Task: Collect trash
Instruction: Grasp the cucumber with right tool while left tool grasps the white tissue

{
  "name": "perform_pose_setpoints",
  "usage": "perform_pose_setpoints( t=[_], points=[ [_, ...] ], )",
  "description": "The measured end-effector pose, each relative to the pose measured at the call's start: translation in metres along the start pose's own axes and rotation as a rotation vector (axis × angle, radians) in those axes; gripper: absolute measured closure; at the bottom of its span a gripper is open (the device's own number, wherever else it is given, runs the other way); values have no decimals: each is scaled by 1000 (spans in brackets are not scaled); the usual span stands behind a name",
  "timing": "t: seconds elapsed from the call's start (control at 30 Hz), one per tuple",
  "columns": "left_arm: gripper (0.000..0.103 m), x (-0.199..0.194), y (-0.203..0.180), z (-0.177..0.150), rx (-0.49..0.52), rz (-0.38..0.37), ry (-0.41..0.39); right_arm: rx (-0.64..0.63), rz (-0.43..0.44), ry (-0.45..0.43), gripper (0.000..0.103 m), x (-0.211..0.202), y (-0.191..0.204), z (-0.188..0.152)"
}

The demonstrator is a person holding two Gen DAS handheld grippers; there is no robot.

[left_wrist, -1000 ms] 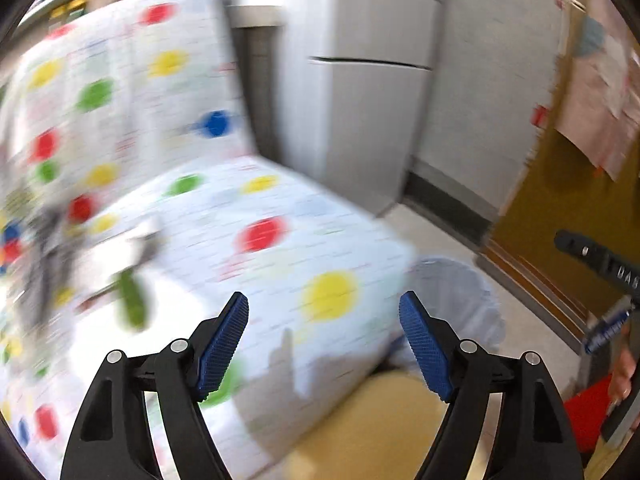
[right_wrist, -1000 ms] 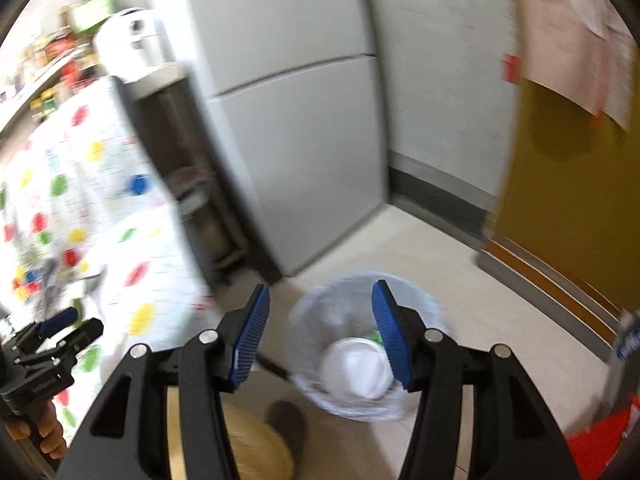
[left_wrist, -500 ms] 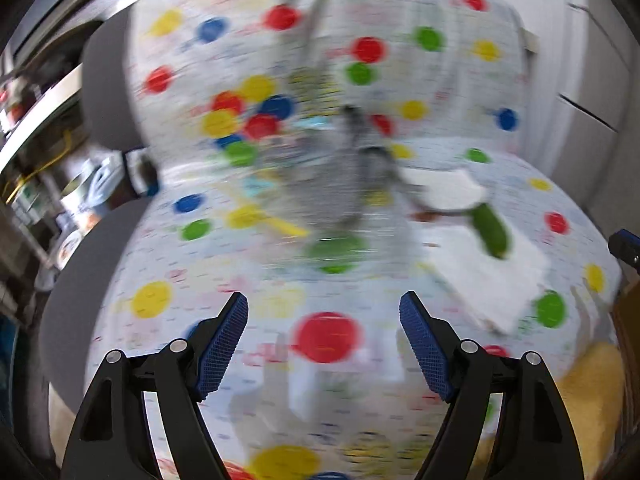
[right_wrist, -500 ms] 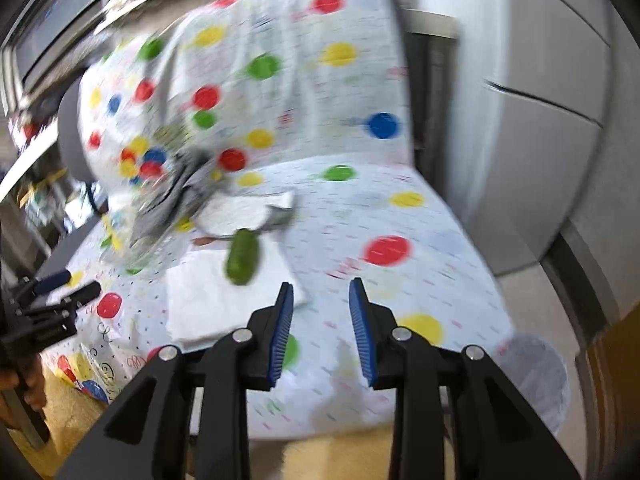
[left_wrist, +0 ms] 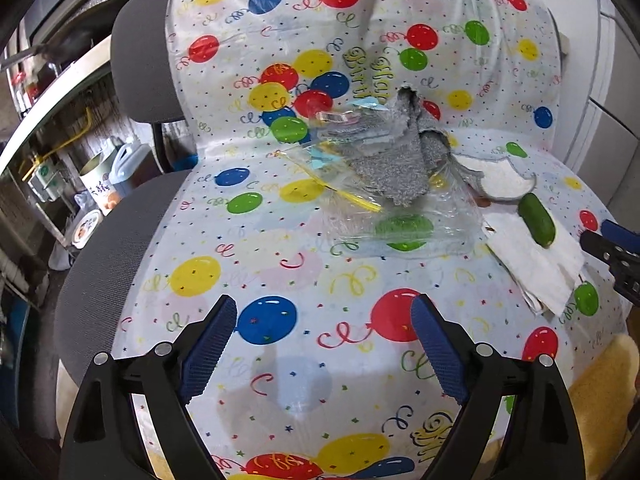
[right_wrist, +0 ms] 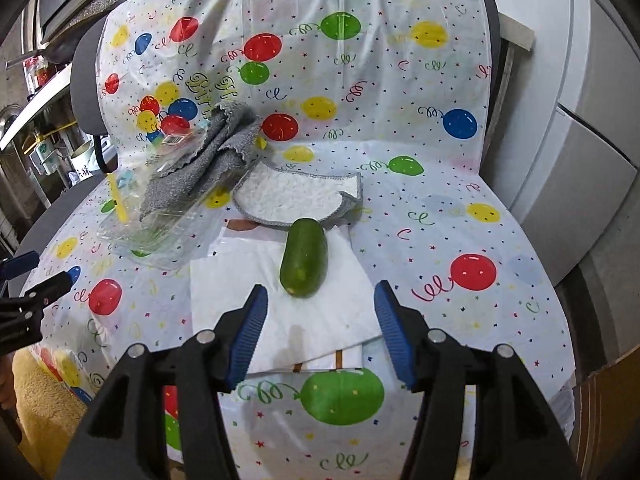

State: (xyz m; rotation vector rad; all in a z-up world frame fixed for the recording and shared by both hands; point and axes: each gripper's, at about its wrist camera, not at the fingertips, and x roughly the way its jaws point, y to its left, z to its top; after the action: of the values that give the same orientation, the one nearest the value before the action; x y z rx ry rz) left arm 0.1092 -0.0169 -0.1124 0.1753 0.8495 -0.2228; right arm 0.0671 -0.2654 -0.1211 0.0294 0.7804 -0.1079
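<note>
A chair draped in a balloon-print cover (left_wrist: 280, 272) (right_wrist: 460, 208) holds the litter. A crumpled clear plastic wrapper (left_wrist: 400, 216) (right_wrist: 152, 236) lies mid-seat, partly under a grey cloth (left_wrist: 400, 168) (right_wrist: 212, 148). A green cucumber piece (right_wrist: 304, 258) (left_wrist: 537, 219) rests on a white paper napkin (right_wrist: 288, 320) (left_wrist: 536, 264). My left gripper (left_wrist: 322, 350) is open and empty over the seat's front. My right gripper (right_wrist: 320, 332) is open and empty, just in front of the cucumber.
A white towel with grey edging (right_wrist: 296, 196) (left_wrist: 500, 176) lies behind the cucumber. A white fridge (right_wrist: 580, 120) stands to the right. Shelves with containers (left_wrist: 80, 176) are at the left. A yellow fuzzy surface (left_wrist: 600, 392) lies below the seat.
Both grippers swung from the floor bin and fridge to face the chair seat. The right gripper narrowed mid-swing and has opened wide again near the cucumber.
</note>
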Motion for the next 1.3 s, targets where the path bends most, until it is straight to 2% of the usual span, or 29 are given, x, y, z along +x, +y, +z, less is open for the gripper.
perform_pose_setpoints(
  t=[0.03,0.13,0.3,0.53,0.57,0.6,0.7,0.87,1.03,1.13,1.2,1.23,1.3],
  points=[
    [15,0,0,-1,0,-4,-1,-11,3,-6,63,1,3,2],
    [15,3,-4,-2,-6,-13,2,-22,22,0,63,14,7,13],
    [15,6,-9,2,-16,-17,0,9,37,77,63,53,9,29],
    [15,12,-24,9,-7,-56,3,10,-17,152,63,89,15,32],
    [15,11,-27,10,-2,-61,1,13,-10,147,69,87,14,32],
    [15,11,-30,11,4,-66,1,16,-6,138,70,82,13,31],
    [15,6,-44,12,42,-92,-17,28,16,83,71,59,6,28],
    [15,-2,-77,8,137,-164,-39,100,44,-29,71,0,-28,16],
    [16,-3,-125,8,220,-236,-39,141,-9,-73,71,-34,-64,-5],
    [17,6,-150,16,234,-270,-33,166,-39,-97,71,-45,-81,-15],
    [22,17,-165,19,257,-277,-16,187,-39,-103,71,-48,-89,-19],
    [29,22,-171,20,273,-271,-6,201,-40,-106,71,-49,-94,-21],
    [33,39,-189,19,324,-239,27,214,-39,-107,71,-50,-99,-24]
  ],
)
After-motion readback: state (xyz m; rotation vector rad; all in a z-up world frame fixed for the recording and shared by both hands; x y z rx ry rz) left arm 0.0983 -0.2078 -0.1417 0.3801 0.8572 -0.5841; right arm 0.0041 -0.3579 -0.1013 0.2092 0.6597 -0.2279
